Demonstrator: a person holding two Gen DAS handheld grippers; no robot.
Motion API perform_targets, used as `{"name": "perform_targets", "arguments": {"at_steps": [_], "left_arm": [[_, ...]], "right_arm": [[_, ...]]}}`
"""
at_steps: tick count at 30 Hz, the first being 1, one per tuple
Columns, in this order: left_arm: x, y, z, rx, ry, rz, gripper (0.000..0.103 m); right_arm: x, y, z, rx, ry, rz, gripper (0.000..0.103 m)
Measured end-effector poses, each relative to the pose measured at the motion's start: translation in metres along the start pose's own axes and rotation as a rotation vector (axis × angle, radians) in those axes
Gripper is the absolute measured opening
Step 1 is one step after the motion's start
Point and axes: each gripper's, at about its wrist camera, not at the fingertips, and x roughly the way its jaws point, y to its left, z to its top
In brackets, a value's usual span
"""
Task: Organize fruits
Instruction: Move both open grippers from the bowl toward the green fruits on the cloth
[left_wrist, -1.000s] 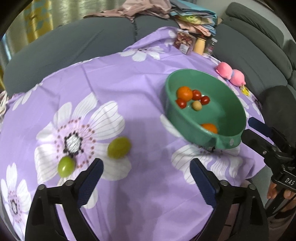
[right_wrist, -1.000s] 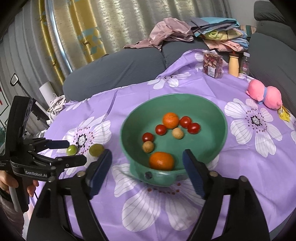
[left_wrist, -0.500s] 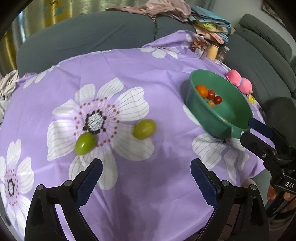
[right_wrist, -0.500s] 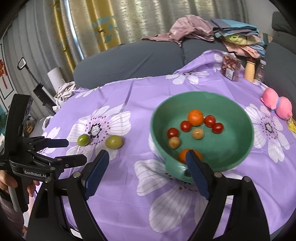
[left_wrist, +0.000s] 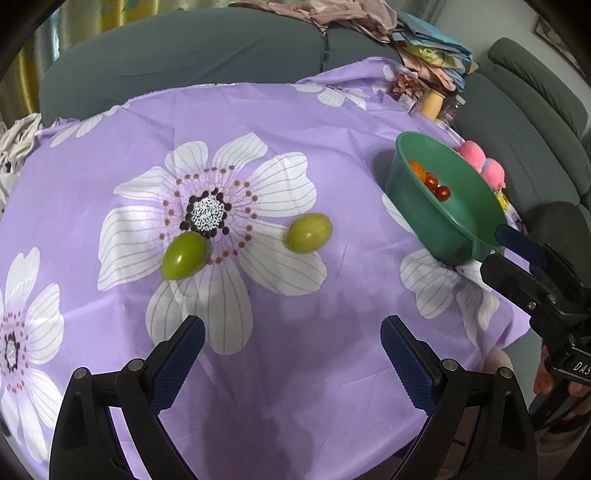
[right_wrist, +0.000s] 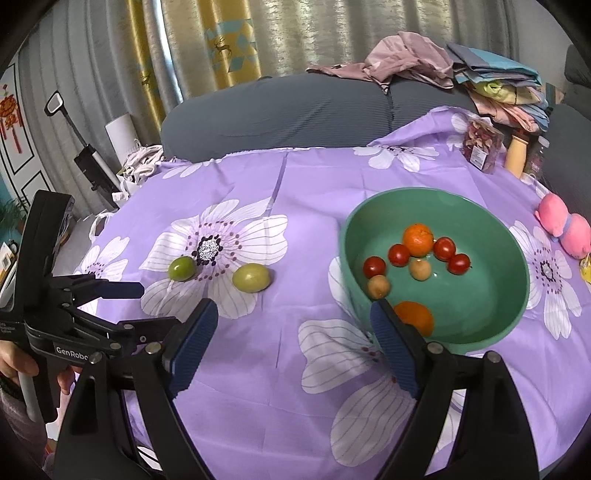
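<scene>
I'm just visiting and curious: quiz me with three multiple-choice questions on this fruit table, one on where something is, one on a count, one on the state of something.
1. Where do the two green fruits lie?
A. in the bowl
B. on the purple cloth
C. on the sofa

2. How many orange citrus fruits are in the green bowl?
A. two
B. four
C. none

3. How is the left hand-held gripper?
A. shut on a tomato
B. shut on the bowl's rim
C. open, holding nothing

Answers: 1 B, both rest on the flowered cloth beside the bowl. 2 A, one sits among the red tomatoes, another near the front wall. 3 C, its fingers stand wide apart over bare cloth.
</scene>
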Motion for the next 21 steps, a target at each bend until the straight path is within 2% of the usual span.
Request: {"name": "perform_targets", "arguments": {"at_steps": [21], "left_arm": [[0.001, 0.031, -0.014, -0.067, 0.009, -0.027, 0.096]], "right_arm": [[0.018, 0.032, 0.005, -0.073, 0.052, 0.009, 0.086]]}}
